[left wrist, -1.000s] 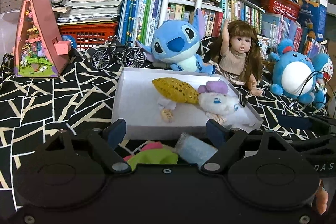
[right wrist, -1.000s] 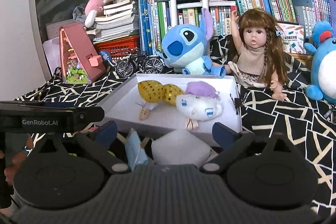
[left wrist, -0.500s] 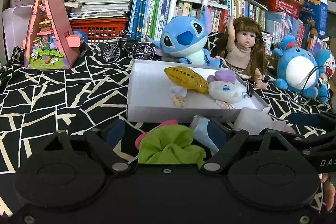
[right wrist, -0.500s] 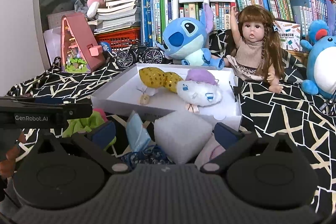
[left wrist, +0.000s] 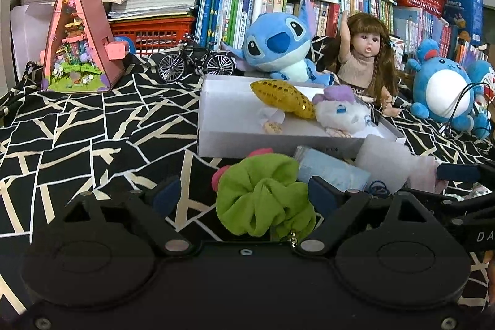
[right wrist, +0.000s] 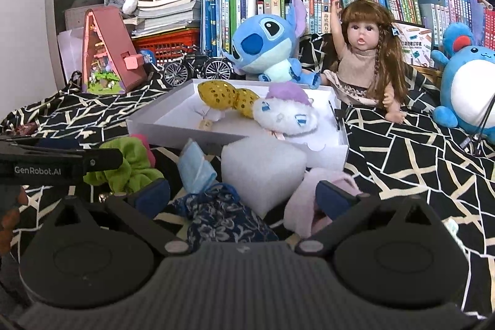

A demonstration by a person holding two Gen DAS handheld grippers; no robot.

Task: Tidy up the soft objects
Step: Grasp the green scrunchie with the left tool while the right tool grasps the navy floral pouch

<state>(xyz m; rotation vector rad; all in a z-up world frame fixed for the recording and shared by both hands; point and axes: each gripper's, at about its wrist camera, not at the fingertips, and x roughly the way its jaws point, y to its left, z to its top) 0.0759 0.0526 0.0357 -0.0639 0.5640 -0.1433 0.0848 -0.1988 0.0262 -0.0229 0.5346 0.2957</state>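
1. left gripper (left wrist: 239, 194): fingers spread wide, holding nothing. the green scrunchie (left wrist: 263, 197) lies between the fingers on the surface (left wrist: 77, 129), which has a black cloth w/ pale lines; contact w/ the right finger i cannot tell.
2. right gripper (right wrist: 243, 190): fingers also spread wide, nothing gripped. between them lie a dark blue patterned pouch (right wrist: 222, 215) and a white foam block (right wrist: 263, 169). a pale pink cloth (right wrist: 309, 200) is just beside the right finger, maybe touching.
3. a light blue face mask (right wrist: 195, 166) lies between the scrunchie and the foam block, just in front of the white box (right wrist: 154, 122).
4. in the box: a gold sequin plush (right wrist: 222, 96) and a white plush w/ purple hat (right wrist: 284, 113), touching each other.
5. behind the box: a blue stitch plush (right wrist: 266, 45) and a doll (right wrist: 362, 57), side by side; at far right a blue round plush (right wrist: 467, 88); at the left a toy bicycle (right wrist: 198, 68).
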